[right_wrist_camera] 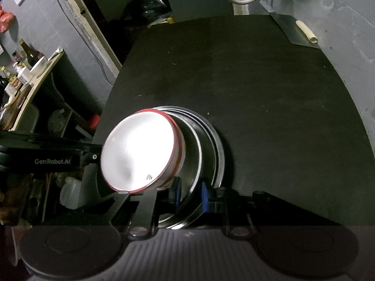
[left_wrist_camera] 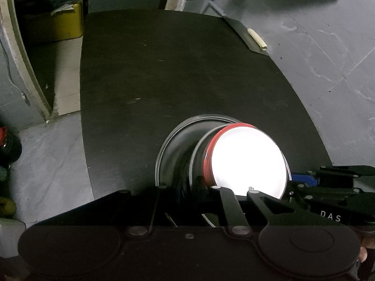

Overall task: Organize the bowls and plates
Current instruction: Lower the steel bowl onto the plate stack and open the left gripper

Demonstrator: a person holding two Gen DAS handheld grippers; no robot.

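A white bowl with a red rim (left_wrist_camera: 248, 159) sits nested in a steel bowl (left_wrist_camera: 201, 145), which rests in a wider steel plate (left_wrist_camera: 168, 147) on the black table (left_wrist_camera: 164, 70). My left gripper (left_wrist_camera: 234, 189) is shut on the near rim of the white bowl. In the right wrist view the white bowl (right_wrist_camera: 138, 149) stands on the steel bowl (right_wrist_camera: 199, 149) and plate (right_wrist_camera: 219, 149). My right gripper (right_wrist_camera: 189, 193) has its blue pads (right_wrist_camera: 204, 195) on either side of the steel bowl's rim, shut on it.
A metal sheet with a pale roll (left_wrist_camera: 256, 38) lies at the table's far right corner. A yellow bin (left_wrist_camera: 56, 21) stands on the floor far left. A shelf with bottles and a bowl (right_wrist_camera: 30, 65) stands left of the table.
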